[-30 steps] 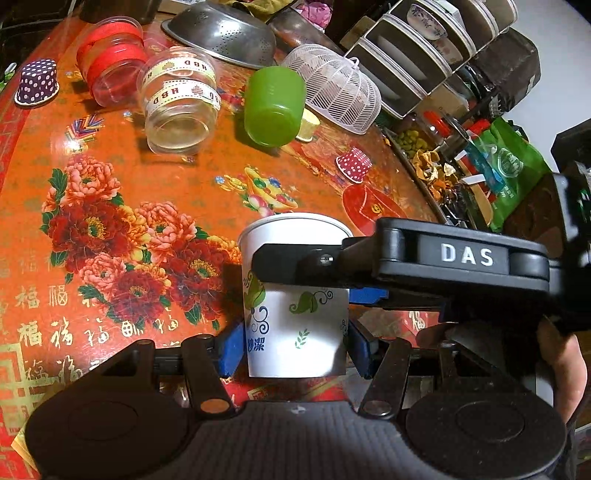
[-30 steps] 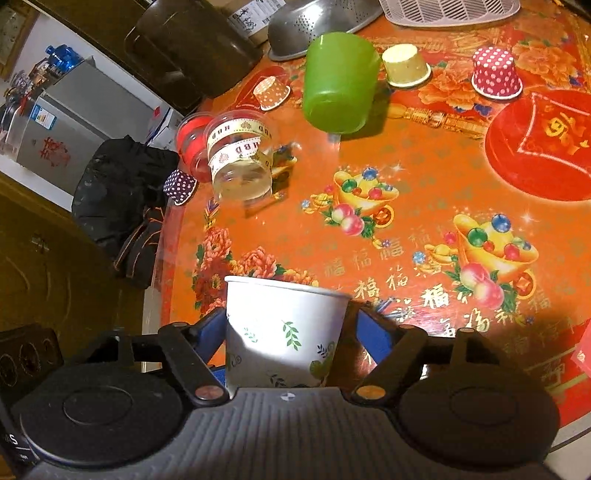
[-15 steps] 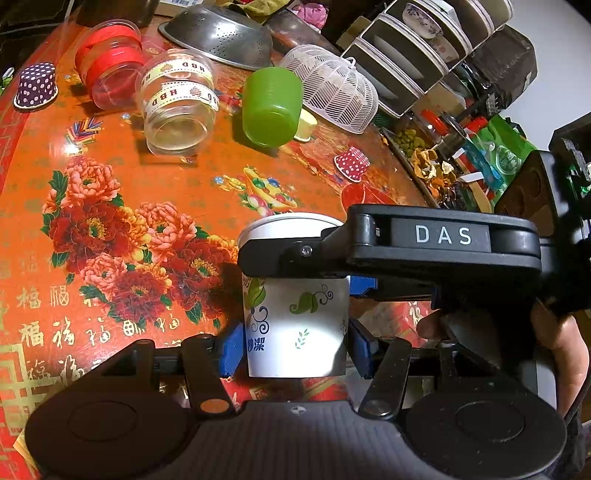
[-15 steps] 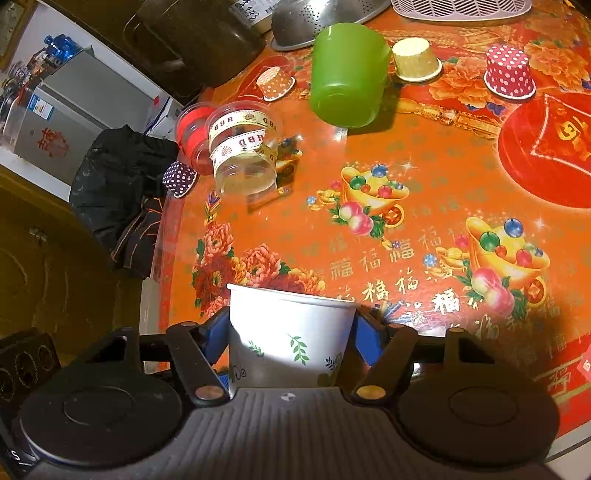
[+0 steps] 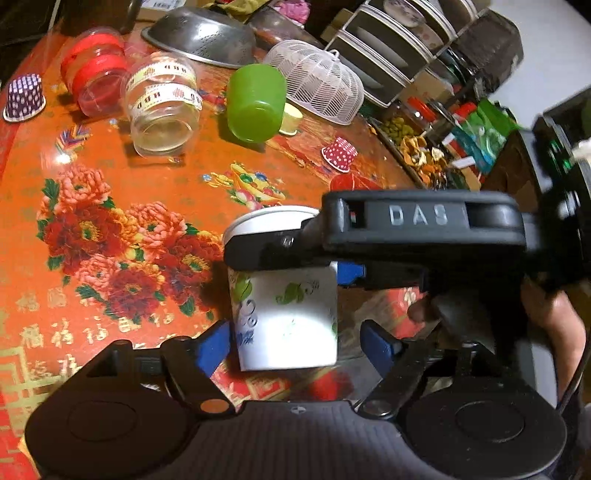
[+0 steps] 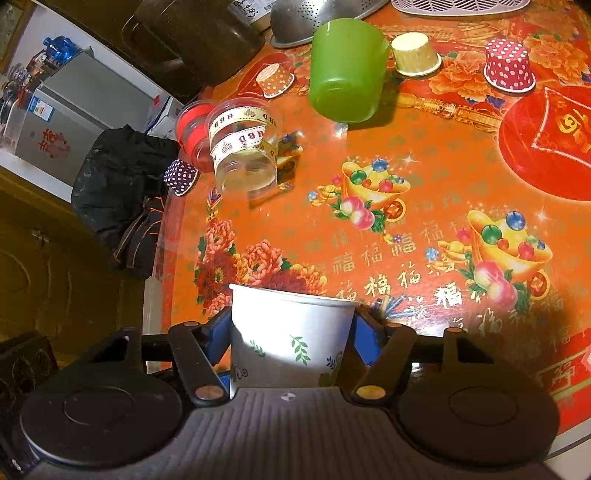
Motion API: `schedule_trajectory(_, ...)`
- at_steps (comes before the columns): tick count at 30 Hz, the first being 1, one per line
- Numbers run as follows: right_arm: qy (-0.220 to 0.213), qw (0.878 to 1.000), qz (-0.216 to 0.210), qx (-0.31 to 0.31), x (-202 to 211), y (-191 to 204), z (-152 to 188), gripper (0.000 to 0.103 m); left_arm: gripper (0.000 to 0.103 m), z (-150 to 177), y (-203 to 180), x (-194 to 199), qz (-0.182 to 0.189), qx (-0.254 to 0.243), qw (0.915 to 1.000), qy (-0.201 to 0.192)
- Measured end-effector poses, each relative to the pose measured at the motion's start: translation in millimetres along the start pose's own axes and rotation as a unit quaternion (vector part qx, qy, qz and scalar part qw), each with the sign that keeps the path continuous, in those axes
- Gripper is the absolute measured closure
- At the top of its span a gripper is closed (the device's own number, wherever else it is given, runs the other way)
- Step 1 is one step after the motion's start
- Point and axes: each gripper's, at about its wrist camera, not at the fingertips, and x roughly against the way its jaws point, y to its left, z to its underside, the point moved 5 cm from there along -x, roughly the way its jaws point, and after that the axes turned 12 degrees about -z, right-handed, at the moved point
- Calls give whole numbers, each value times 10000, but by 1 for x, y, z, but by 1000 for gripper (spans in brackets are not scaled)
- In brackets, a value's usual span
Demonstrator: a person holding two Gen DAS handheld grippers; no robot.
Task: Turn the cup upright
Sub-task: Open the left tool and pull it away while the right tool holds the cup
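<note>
A white paper cup with green leaf prints (image 5: 286, 317) stands upright, rim up, above the near edge of the orange table. My right gripper (image 6: 291, 338) is shut on the paper cup (image 6: 291, 332) just below its rim; in the left wrist view it crosses from the right as a black bar marked DAS (image 5: 417, 225). My left gripper (image 5: 297, 345) is open around the cup's lower part. A gap shows between its right blue pad (image 5: 375, 345) and the cup wall; the left pad sits close to the wall.
On the table (image 6: 443, 155) farther back stand an upturned green plastic cup (image 6: 345, 70), a clear jar with ribbon (image 6: 243, 147), a red jar (image 5: 94, 75), small paper cupcake cups (image 6: 509, 64), a steel colander (image 5: 201, 35) and a white mesh food cover (image 5: 317, 85). The table edge is at left.
My left gripper's jaws have widened away from the cup. The right gripper kept its hold on the cup and shifted slightly right in the left wrist view.
</note>
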Motion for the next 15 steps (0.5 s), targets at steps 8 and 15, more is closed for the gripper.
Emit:
schedule_trajectory(8, -78, 10000, -24, 0, 3, -2, 1, 36, 21, 11, 34, 45, 117, 140, 9978, -644)
schedule_trajectory(15, -435, 9979, 192, 431, 14, 9, 4, 37, 21, 5, 67, 68, 30, 607, 9923, -1082)
